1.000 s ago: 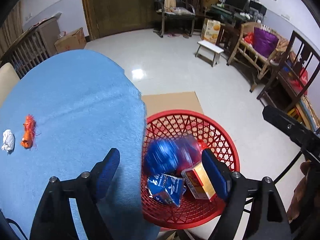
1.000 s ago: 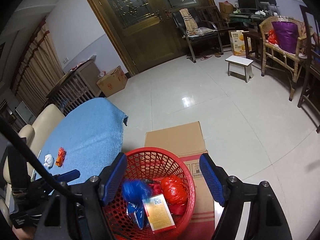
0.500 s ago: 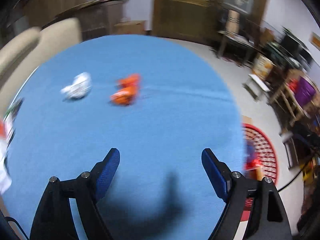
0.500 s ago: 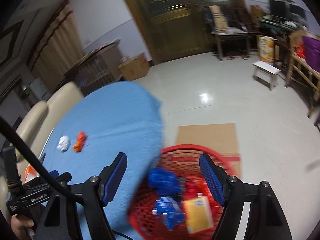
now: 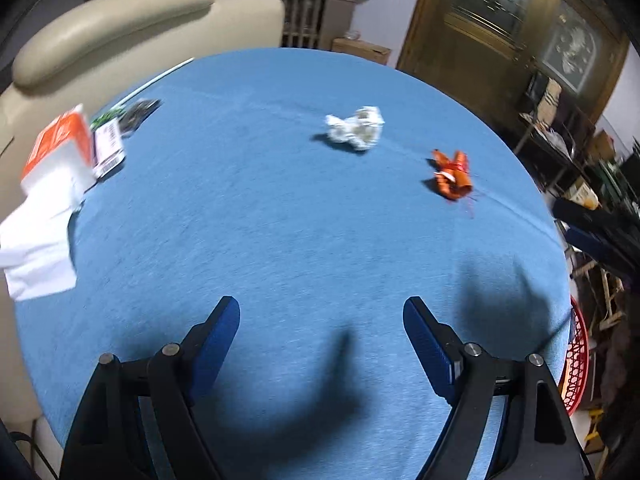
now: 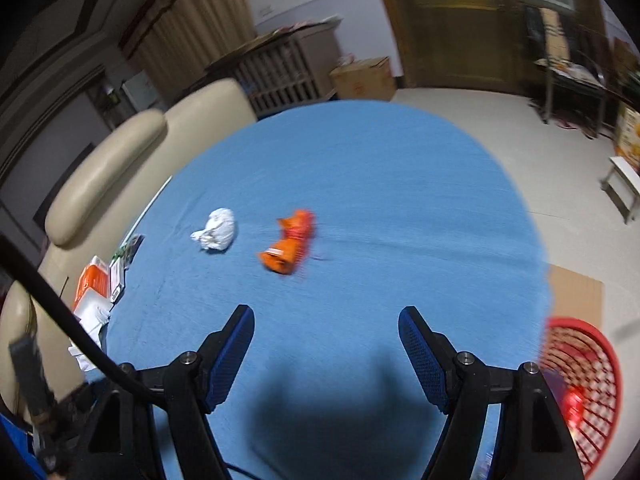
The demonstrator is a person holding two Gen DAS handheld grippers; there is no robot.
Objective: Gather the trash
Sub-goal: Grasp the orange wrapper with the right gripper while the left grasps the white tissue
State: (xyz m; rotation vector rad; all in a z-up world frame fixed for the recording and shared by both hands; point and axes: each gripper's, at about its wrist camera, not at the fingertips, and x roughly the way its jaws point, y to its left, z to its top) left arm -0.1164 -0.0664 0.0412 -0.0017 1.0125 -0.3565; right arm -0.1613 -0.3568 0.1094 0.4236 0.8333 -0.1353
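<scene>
A crumpled white paper ball and an orange wrapper lie apart on the round table with a blue cloth. Both show in the right wrist view too, the white paper ball to the left of the orange wrapper. My left gripper is open and empty above the near part of the table. My right gripper is open and empty, short of the wrapper. The red mesh basket stands on the floor at the table's right edge, with trash inside.
An orange-and-white tissue pack with white tissue and small cards lie at the table's left edge. A cream sofa stands behind the table. A cardboard sheet lies on the floor by the basket. Chairs and furniture line the far right.
Both grippers have swung left from above the red basket to over the blue table. The paper ball and orange wrapper now lie ahead of them. The basket has slid to the right edge.
</scene>
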